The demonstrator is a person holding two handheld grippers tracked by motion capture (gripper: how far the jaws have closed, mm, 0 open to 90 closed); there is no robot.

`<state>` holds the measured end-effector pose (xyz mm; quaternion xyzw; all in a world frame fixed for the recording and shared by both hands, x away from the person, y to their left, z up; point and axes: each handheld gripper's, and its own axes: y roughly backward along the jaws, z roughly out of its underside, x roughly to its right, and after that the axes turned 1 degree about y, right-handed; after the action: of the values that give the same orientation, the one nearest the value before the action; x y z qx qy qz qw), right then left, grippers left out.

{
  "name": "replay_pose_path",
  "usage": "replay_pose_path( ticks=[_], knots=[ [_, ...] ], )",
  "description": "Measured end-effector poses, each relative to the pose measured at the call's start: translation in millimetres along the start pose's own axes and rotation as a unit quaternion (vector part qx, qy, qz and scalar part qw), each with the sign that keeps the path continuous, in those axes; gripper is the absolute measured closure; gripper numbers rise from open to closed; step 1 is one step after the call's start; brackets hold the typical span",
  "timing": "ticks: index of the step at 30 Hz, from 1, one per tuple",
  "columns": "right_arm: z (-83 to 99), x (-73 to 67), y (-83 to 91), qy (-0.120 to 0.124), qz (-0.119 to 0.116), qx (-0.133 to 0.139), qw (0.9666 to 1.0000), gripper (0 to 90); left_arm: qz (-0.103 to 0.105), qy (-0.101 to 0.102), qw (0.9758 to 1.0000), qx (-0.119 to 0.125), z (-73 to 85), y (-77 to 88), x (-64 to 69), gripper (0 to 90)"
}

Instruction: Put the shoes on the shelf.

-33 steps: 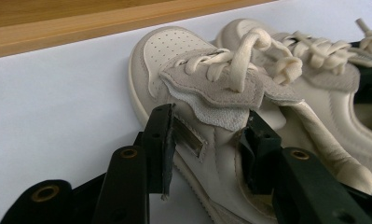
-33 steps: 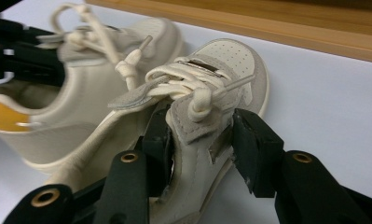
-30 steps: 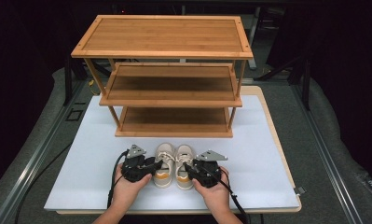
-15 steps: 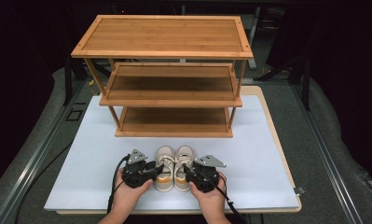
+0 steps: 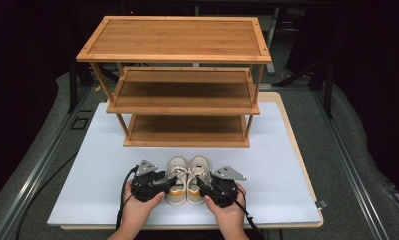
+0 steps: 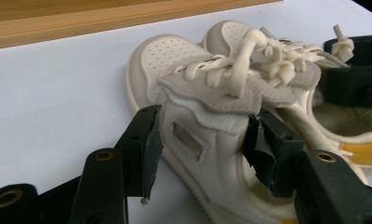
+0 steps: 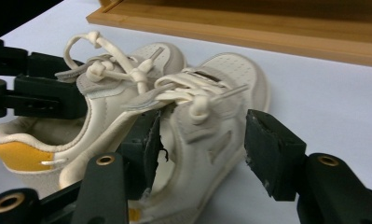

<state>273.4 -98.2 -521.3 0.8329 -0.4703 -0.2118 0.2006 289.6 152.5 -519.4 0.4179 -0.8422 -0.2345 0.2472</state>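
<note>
A large white mat (image 5: pixel 87 175) is lying over the table (image 5: pixel 307 175), and a three-tier bamboo shoe rack (image 5: pixel 174 40) is standing on its far half, its lowest shelf (image 5: pixel 187 127) sitting just above the mat; nearer the person, in the middle of the mat's front part, a pair of small cream shoes is standing side by side, toes pointing toward the rack and heels, with yellow tabs, toward the person.

The left shoe (image 5: pixel 176 174) and the right shoe (image 5: pixel 199 172) are touching along their inner sides; their laces are lying knotted and loose across the tongues.

The person's hands are coming in from the bottom edge of the high view, each holding a gripper from an outer side of the pair; the left gripper (image 5: pixel 163 184) is sitting at the left shoe's side; in the left gripper view its jaws are straddling that shoe's (image 6: pixel 197 140) collar and side wall, one pad outside the shoe with a gap showing, the other tucked inside the opening; the jaws have just been opening, so the claw is standing released around the shoe, not clenched on it.

The right gripper (image 5: pixel 201 184) is mirroring this at the right shoe (image 7: pixel 211 140); one pad is sitting inside the opening against the inner wall, the other standing clear of the outer side; these jaws too have just been opening, released around the shoe.
</note>
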Motion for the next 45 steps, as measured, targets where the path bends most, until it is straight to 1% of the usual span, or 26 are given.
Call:
replay_pose_path(
  ticks=[1,2,4,6,9,10,12,13,14,15,16,17,18,20,21,23,25,29,32,34,35,41,42,43,44,45],
  knots=[
    [-0.4,1.4,1.7,-0.003,0.003,-0.006,1.0000,48.6,0.001,0.003,1.0000,0.000,1.3,0.9,-0.8,46.6],
    [-0.4,3.6,2.6,-0.009,-0.009,-0.008,0.9999,50.4,0.006,0.006,1.0000,-0.001,3.2,1.7,-1.6,46.8],
    [-0.5,5.1,3.5,-0.022,-0.015,-0.011,0.9996,53.0,0.011,0.011,0.9999,0.005,5.5,2.4,-1.9,47.8],
    [-0.2,4.7,2.8,-0.019,-0.019,-0.010,0.9996,53.8,0.009,0.012,0.9998,0.008,5.9,1.6,-1.6,47.8],
    [1.5,0.3,-1.4,-0.020,-0.008,-0.012,0.9997,55.6,0.015,0.027,0.9994,0.012,8.0,-2.3,-0.2,49.7],
    [2.7,-1.3,-3.7,-0.021,-0.001,-0.012,0.9997,55.4,0.014,0.032,0.9993,0.014,8.5,-3.7,0.4,50.4],
    [4.7,-3.8,-6.1,-0.025,0.016,-0.012,0.9995,54.9,0.004,0.031,0.9994,0.017,8.6,-5.3,2.1,54.0],
    [4.7,-4.5,-6.6,-0.026,0.018,-0.012,0.9994,55.1,0.000,0.032,0.9993,0.017,8.8,-5.9,2.8,54.5],
    [7.0,-4.7,-6.9,-0.037,0.018,-0.003,0.9991,56.0,-0.002,0.035,0.9992,0.020,9.2,-6.1,3.4,55.3],
    [7.0,-4.7,-6.9,-0.037,0.018,-0.003,0.9991,56.0,-0.005,0.037,0.9991,0.020,9.1,-6.6,3.8,55.3],
    [8.8,-4.6,-6.7,-0.046,0.015,0.002,0.9988,56.3,-0.008,0.040,0.9990,0.018,8.5,-7.1,4.5,55.4],
    [9.5,-4.6,-6.4,-0.052,0.014,0.004,0.9985,56.6,-0.012,0.045,0.9987,0.020,8.6,-7.3,5.8,55.5],
    [10.4,-5.8,-6.1,-0.063,0.021,0.005,0.9978,57.2,-0.020,0.048,0.9983,0.025,10.1,-7.7,8.0,56.1],
    [11.6,-6.8,-6.2,-0.066,0.020,0.009,0.9976,57.1,-0.029,0.062,0.9967,0.044,15.0,-7.8,10.8,56.5],
    [11.9,-8.9,-6.7,-0.058,0.034,0.013,0.9977,57.0,-0.025,0.070,0.9961,0.048,16.3,-7.7,10.0,56.6],
    [11.3,-9.5,-6.4,-0.053,0.037,0.007,0.9979,56.7,-0.019,0.084,0.9947,0.057,18.8,-7.9,8.3,56.6],
    [11.3,-9.1,-7.0,-0.055,0.035,0.007,0.9978,56.6,-0.021,0.087,0.9941,0.061,19.7,-8.4,9.4,56.6],
    [11.2,-8.5,-9.5,-0.075,0.030,0.006,0.9967,57.6,-0.023,0.099,0.9922,0.072,21.7,-9.2,11.2,57.3],
    [11.2,-8.9,-9.5,-0.080,0.029,0.004,0.9964,58.4,-0.028,0.104,0.9913,0.076,21.9,-9.9,13.0,57.7],
    [10.5,-7.8,-9.7,-0.079,0.026,0.001,0.9965,58.7,-0.032,0.103,0.9915,0.074,20.8,-10.5,13.7,58.0],
    [10.0,-6.1,-10.7,-0.078,0.017,0.003,0.9968,58.9,-0.032,0.102,0.9917,0.072,20.2,-10.9,13.3,58.2],
    [9.1,-4.4,-11.6,-0.079,0.018,0.002,0.9967,58.7,-0.034,0.106,0.9908,0.077,19.2,-13.5,12.1,58.4],
    [8.9,-4.5,-11.6,-0.077,0.023,0.001,0.9968,58.5,-0.033,0.107,0.9907,0.077,19.2,-13.5,11.6,58.5],
    [8.9,-3.6,-11.5,-0.079,0.016,0.001,0.9968,58.4,-0.033,0.107,0.9907,0.077,19.1,-13.6,11.5,58.5],
    [9.1,-3.0,-11.2,-0.082,0.019,-0.001,0.9965,58.3,-0.033,0.108,0.9906,0.078,19.2,-13.6,11.4,58.5],
    [9.5,-1.6,-11.7,-0.086,0.010,0.004,0.9962,58.3,-0.032,0.110,0.9903,0.078,19.5,-13.6,11.4,58.5]
  ],
)
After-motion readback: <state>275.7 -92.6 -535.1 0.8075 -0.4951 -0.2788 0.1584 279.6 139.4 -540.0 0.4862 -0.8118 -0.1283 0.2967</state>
